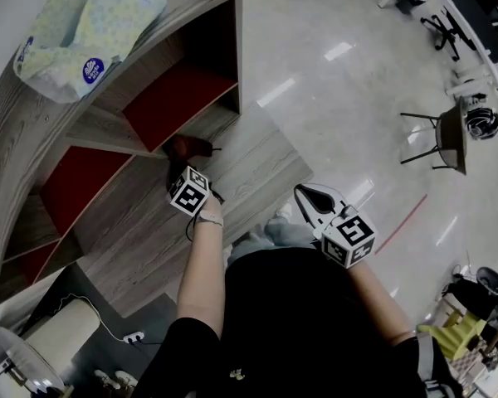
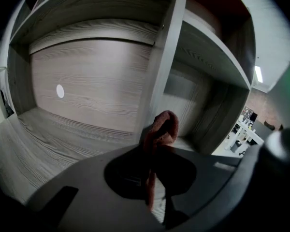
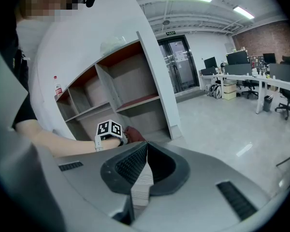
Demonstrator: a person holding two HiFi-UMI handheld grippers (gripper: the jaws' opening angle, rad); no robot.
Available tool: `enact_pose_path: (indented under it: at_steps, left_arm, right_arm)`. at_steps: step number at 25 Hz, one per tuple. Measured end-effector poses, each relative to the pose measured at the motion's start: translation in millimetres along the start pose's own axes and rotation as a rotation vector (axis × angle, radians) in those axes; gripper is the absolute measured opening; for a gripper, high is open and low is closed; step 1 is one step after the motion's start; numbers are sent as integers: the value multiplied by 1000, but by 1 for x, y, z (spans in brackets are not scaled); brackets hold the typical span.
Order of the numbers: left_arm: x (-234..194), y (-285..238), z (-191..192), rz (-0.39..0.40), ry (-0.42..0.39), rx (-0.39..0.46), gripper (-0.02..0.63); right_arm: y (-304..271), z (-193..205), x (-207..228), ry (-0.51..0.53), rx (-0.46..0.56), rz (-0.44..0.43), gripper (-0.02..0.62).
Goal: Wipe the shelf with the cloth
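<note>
Left gripper (image 2: 151, 178) pinching a narrow fold of the rust-brown cloth (image 2: 162, 128), whose bunched end stands up past the jaws in front of the upright divider (image 2: 162, 66), near the lower board of the wood-grain shelf (image 2: 48, 144). Right gripper (image 3: 145, 151) held back from the shelf, jaws pressed together with nothing between them.

Likely faults: only a thin strip is clamped, so drag along the board may pull the cloth free. The loose end may fold away and leave the jaws, not the fabric, rubbing the wood. The divider may snag it in the corner.

Setting: open compartments, some with red panels (image 1: 178, 98), and a soft printed pack (image 1: 83, 31) on top. Glossy pale floor (image 1: 340, 81), a chair (image 1: 444, 135), and office desks (image 3: 251, 81) beyond.
</note>
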State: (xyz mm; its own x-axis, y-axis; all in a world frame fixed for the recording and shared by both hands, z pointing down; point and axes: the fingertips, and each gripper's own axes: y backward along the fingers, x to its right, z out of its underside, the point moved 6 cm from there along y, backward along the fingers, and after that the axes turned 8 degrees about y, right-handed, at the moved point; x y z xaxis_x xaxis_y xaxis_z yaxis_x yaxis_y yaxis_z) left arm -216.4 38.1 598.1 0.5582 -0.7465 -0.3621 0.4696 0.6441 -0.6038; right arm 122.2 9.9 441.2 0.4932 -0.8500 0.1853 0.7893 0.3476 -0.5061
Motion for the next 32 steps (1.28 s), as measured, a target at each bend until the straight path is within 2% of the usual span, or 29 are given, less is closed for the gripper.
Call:
enact_pose_path:
  at_steps: [5,9,11,16,21,23,25,28,32]
  left_arm:
    - [11,22,-22,10,-46,90,32]
    - [25,43,-39,9,-175,197,32]
    - [33,49,-45,4,-272,235,32]
    - [54,49,-46,-25,-593,289,32]
    - [64,36,-43,-90,-851,286,32]
    - [67,33,-44,-130,-931,305,32]
    - [68,33,-49,-175,-945,332,32]
    - [71,32,-54,-206,-920,350,32]
    - [71,21,-51,-217,-858,303,32]
  right_arm:
    - [-4,-4,0,9,8,-39,0]
    - [-1,-3,3,15,9,-49,0]
    - [0,-2,5,16,10,-51,0]
    - [4,0,6,12,13,-54,0]
    - [5,2,8,10,10,-52,0]
    - [6,4,9,7,8,-46,0]
    - [7,5,10,6,5,-40,0]
    - [8,5,12,4,2,-33,0]
    - [8,3,14,2,2,-26,0]
